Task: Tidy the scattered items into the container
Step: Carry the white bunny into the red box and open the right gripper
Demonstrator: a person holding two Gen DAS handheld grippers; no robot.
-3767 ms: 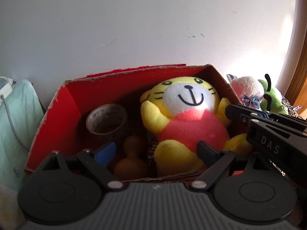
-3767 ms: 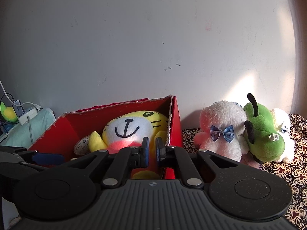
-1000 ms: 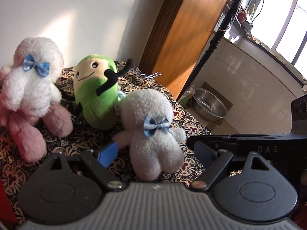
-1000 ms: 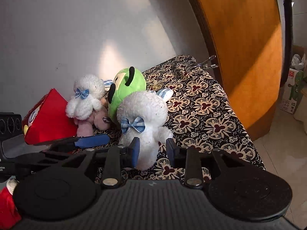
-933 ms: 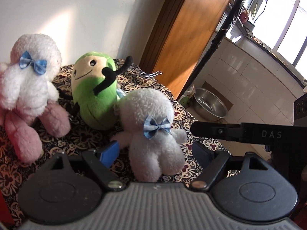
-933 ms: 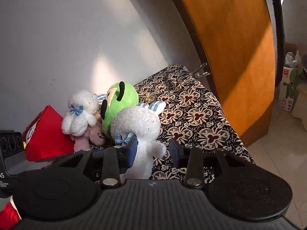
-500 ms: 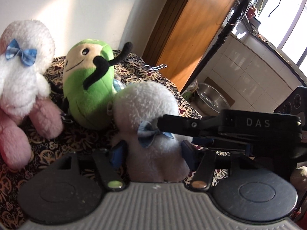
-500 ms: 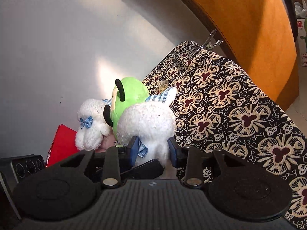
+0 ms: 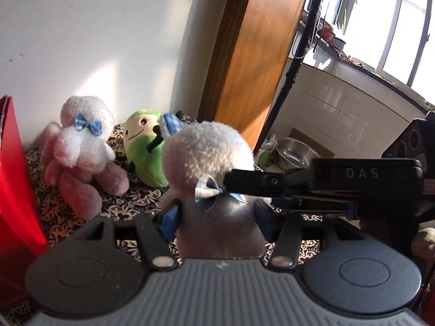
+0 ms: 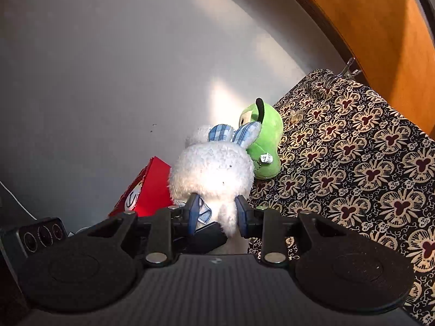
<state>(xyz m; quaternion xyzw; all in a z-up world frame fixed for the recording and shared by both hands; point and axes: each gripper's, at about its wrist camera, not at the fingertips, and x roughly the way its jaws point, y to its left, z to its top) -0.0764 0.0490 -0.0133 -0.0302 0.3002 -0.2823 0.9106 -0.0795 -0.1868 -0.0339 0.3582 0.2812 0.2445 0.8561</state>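
Fluffy white plush bunny with a blue checked bow (image 9: 209, 174) sits between my left gripper (image 9: 216, 218) pads, narrow on its body, while my right gripper (image 10: 216, 213) pinches its neck from the side. Its long axis stands upright. Red cardboard box (image 9: 13, 179) lies to my left, close by. Box interior is hidden; the bunny's legs are cut off behind my grippers.

Black left claw (image 9: 217, 218) with blue pads, ribbed grey housing, "DAS" lettering
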